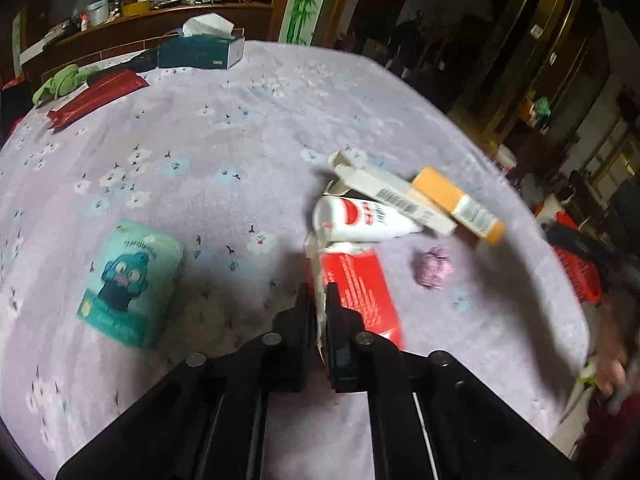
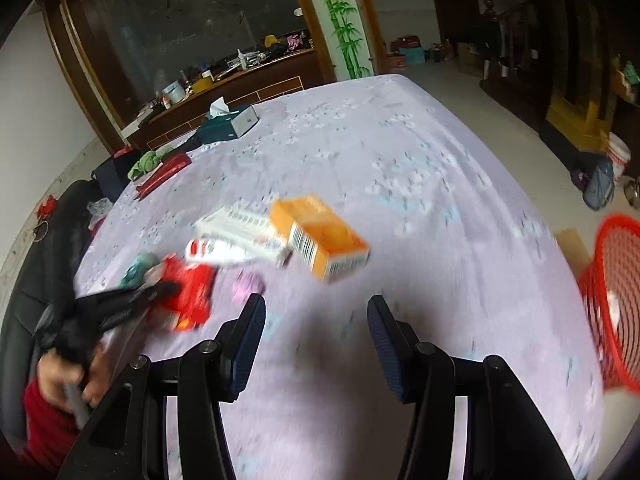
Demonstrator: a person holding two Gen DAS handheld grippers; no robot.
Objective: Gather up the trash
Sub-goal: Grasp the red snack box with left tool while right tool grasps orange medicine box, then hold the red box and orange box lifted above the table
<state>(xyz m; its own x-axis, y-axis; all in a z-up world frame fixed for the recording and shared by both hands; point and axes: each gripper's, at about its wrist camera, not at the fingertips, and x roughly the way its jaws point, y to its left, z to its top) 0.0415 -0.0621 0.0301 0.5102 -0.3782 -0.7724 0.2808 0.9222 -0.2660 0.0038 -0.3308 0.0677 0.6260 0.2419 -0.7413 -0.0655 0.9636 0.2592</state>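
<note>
My left gripper (image 1: 320,292) is shut on the white edge of a red carton (image 1: 360,288), which lies on the lilac flowered tablecloth (image 1: 240,140). Just beyond the carton lie a white tube (image 1: 360,220), a long white box (image 1: 396,196) and an orange box (image 1: 460,204) in a loose heap. A crumpled purple ball (image 1: 434,268) sits to the right of the carton. My right gripper (image 2: 316,304) hangs open over bare cloth, short of the orange box (image 2: 320,236), with nothing between its fingers. The right wrist view shows the left gripper (image 2: 160,292) on the red carton (image 2: 192,292).
A teal tissue pack (image 1: 128,280) lies to the left. A tissue box (image 1: 200,50), a red pouch (image 1: 96,96) and a green cloth (image 1: 60,82) sit at the far edge. A red mesh basket (image 2: 616,304) stands off the table's right side. A hand (image 2: 60,380) holds the left tool.
</note>
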